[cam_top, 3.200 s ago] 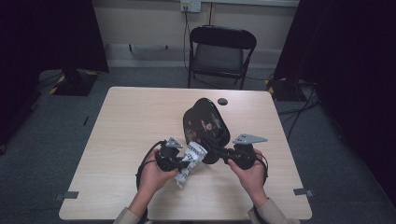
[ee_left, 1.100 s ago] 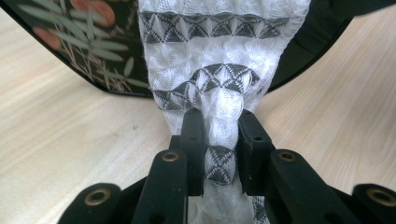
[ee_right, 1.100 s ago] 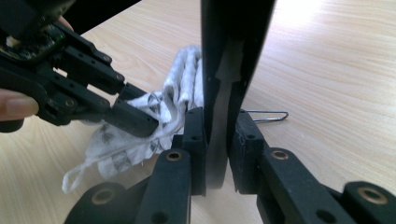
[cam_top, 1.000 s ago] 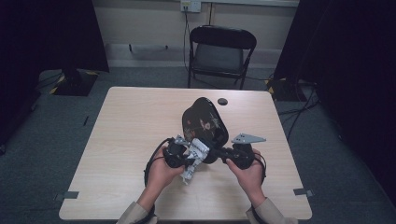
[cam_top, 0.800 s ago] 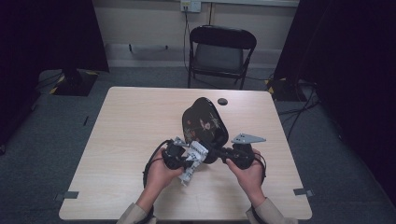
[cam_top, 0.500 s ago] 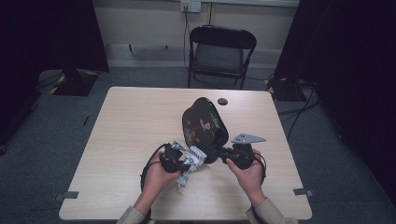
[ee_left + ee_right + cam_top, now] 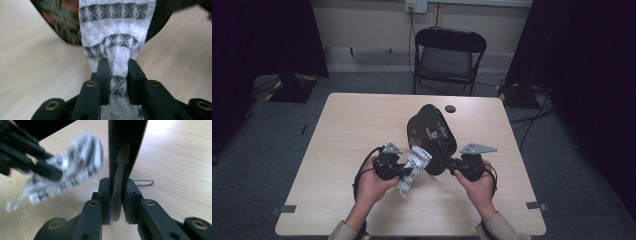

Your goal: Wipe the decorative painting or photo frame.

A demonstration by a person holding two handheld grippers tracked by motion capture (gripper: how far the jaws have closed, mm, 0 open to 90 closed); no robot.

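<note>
Soft white cloth with grey diamond bands (image 7: 117,47) – light, floppy; left gripper (image 7: 117,72) pinches it tight mid-strip. Black flowered shiny tray (image 7: 430,131) – stiff, slippery; right gripper (image 7: 115,195) clamps rim.

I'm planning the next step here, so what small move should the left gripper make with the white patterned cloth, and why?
Probably press the white cloth with grey diamond bands against the black floral-painted dish and wipe along it. The left gripper is shut on the bunched cloth, whose free end lies at the dish's edge, while the right gripper clamps the dish's rim, holding it tilted above the wooden table.
</note>
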